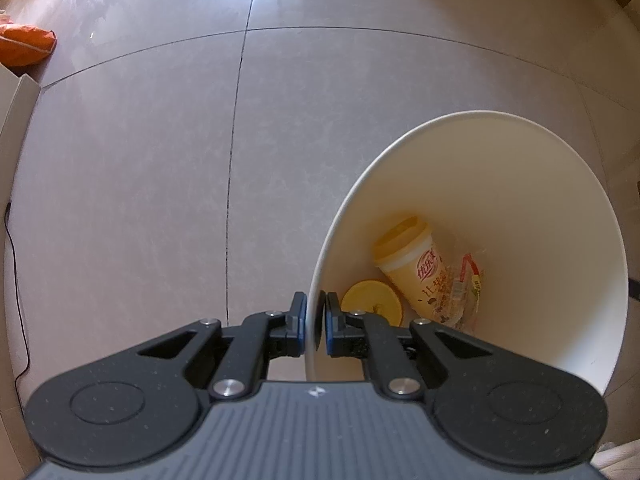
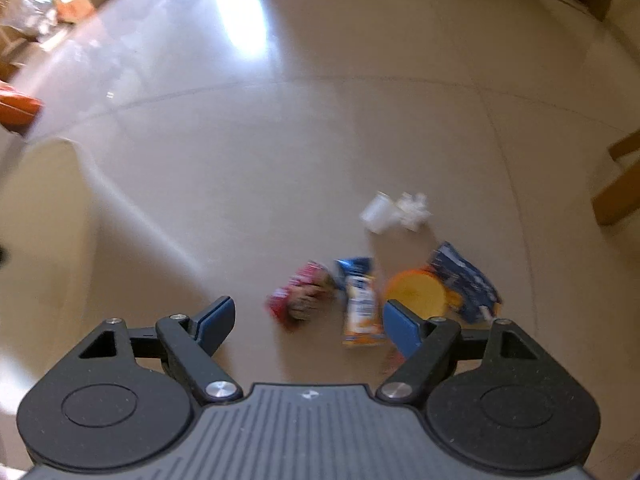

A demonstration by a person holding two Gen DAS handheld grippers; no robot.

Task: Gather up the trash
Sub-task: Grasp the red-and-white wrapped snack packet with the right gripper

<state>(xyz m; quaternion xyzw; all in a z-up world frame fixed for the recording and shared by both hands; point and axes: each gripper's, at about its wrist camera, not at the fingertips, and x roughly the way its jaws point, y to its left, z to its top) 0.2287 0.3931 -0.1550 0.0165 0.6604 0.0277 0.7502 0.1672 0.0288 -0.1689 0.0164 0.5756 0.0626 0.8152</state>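
Blurred, perhaps crumpled, red wrapper (image 2: 298, 300) on floor (image 2: 320, 140)

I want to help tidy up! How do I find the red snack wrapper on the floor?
Look at the shiny tiled floor and find the little heap of litter just ahead of the open right hand-held gripper. The red snack wrapper lies at the heap's left end, beside an orange and blue carton. It is the only red piece there.
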